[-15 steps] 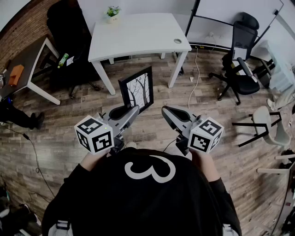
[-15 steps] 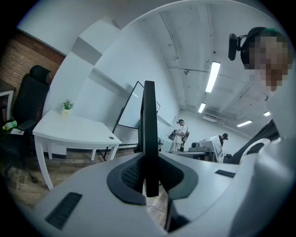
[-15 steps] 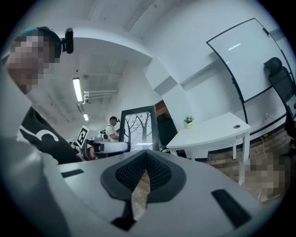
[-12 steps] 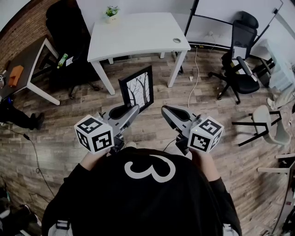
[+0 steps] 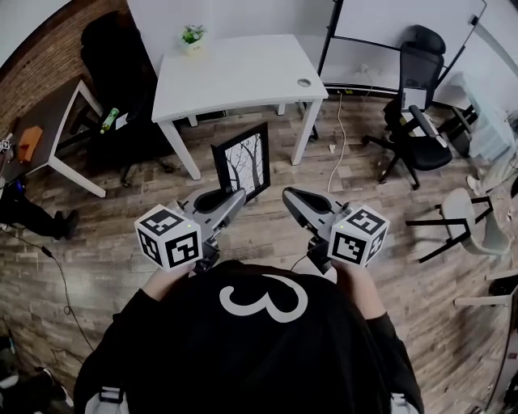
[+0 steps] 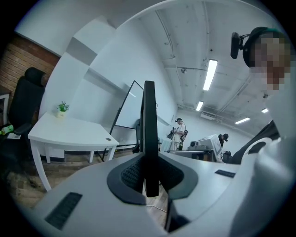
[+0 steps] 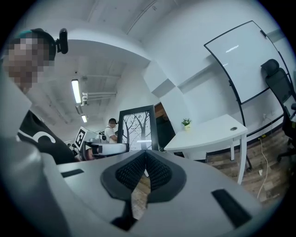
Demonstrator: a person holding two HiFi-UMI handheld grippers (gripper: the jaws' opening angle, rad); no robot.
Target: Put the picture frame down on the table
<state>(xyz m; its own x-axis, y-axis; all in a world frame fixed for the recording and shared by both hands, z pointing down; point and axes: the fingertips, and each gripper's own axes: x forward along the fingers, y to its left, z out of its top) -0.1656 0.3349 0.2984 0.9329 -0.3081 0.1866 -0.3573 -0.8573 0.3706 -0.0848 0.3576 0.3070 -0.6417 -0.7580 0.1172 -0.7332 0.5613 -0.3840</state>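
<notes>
The picture frame (image 5: pixel 243 162) is black with a bare-tree print. It stands upright above the wood floor, held at its lower edge by my left gripper (image 5: pixel 235 196), which is shut on it. In the left gripper view the frame (image 6: pixel 149 129) is edge-on between the pads (image 6: pixel 132 175). My right gripper (image 5: pixel 290 195) is shut and holds nothing, just right of the frame; its view shows the frame's front (image 7: pixel 137 128) and the left gripper (image 7: pixel 105 148). The white table (image 5: pixel 235 77) stands beyond the frame, also visible as the table (image 6: pixel 69 132) and the table (image 7: pixel 208 134).
A small potted plant (image 5: pixel 193 36) sits at the table's far left corner. A black office chair (image 5: pixel 417 121) and a white chair (image 5: pixel 469 218) stand at right, a dark desk (image 5: pixel 48 113) at left. A cable (image 5: pixel 344 137) trails on the floor. A whiteboard (image 5: pixel 405 24) stands behind.
The head view has shifted a little, so the table sits slightly lower and left in the picture. Both grippers and the held frame keep nearly the same pose.
</notes>
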